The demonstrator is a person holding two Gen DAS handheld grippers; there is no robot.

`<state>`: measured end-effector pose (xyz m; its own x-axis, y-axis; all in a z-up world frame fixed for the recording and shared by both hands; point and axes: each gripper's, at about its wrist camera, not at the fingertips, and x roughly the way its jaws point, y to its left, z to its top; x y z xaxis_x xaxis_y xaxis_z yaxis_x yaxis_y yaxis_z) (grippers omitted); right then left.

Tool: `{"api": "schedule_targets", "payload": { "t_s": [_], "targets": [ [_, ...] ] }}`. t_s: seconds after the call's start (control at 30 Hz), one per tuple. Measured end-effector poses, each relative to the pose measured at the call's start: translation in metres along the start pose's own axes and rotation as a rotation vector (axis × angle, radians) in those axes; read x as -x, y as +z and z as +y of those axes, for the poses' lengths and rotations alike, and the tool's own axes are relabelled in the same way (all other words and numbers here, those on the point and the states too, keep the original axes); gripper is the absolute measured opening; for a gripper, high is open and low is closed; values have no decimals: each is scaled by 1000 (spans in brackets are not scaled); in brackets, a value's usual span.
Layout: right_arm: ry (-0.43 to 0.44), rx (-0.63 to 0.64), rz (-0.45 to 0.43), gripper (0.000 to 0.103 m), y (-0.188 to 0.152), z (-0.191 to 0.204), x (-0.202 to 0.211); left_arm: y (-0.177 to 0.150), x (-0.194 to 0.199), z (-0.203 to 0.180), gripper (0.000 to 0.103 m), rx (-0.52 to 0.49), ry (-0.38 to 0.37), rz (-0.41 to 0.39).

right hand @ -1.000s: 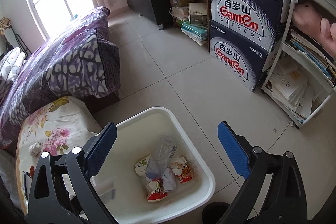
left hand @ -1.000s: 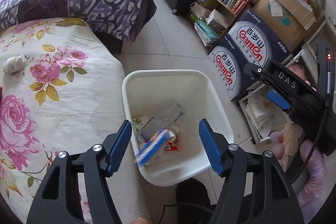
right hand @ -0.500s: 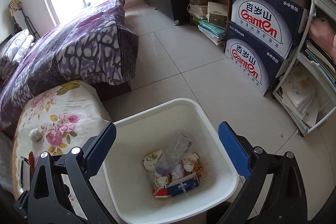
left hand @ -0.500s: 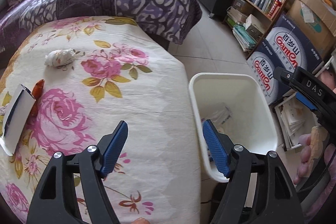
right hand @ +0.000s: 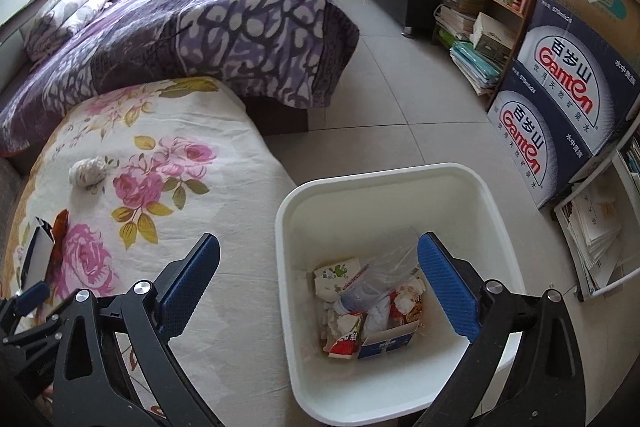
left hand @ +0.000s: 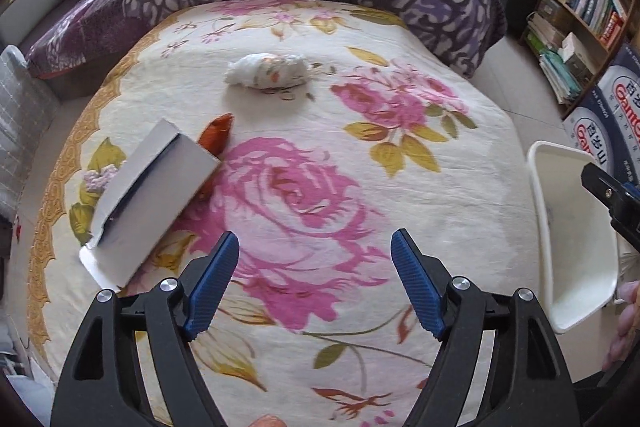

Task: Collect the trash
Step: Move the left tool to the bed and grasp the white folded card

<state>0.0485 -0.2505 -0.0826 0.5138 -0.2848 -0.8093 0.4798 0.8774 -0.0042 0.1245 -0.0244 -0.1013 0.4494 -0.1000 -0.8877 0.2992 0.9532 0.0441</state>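
Ribbed blue pads on black frames: left gripper [left hand: 314, 283] hovering over the flowered cotton cloth [left hand: 360, 155], jaws opening, nothing between them. Lying on that cloth: one crumpled white wad [left hand: 266, 70], one flat grey-white box [left hand: 150, 197], one orange wrapper [left hand: 216, 135] half hidden behind it. Right gripper [right hand: 320, 287] gaping wide and empty above the smooth white plastic bin [right hand: 380, 183], holding a heap of cartons and wrappers too jumbled for counting.
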Motion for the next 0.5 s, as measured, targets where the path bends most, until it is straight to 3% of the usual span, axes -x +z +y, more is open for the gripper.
{"api": "schedule_targets", "payload": {
  "t_s": [0.13, 0.2, 0.3, 0.4, 0.5],
  "targets": [
    [19, 49, 27, 95, -5, 25, -8, 3, -7, 32, 79, -79, 133, 14],
    [31, 73, 42, 95, -8, 37, -12, 6, -11, 50, 80, -73, 188, 8],
    [54, 100, 63, 95, -12, 54, -17, 10, -25, 72, 84, -95, 206, 50],
    [78, 132, 86, 95, -17, 70, -21, 11, -42, 83, 85, -186, 279, 72],
    [99, 169, 96, 95, -22, 85, -23, 8, -61, 88, 86, -282, 283, 109]
  ]
}}
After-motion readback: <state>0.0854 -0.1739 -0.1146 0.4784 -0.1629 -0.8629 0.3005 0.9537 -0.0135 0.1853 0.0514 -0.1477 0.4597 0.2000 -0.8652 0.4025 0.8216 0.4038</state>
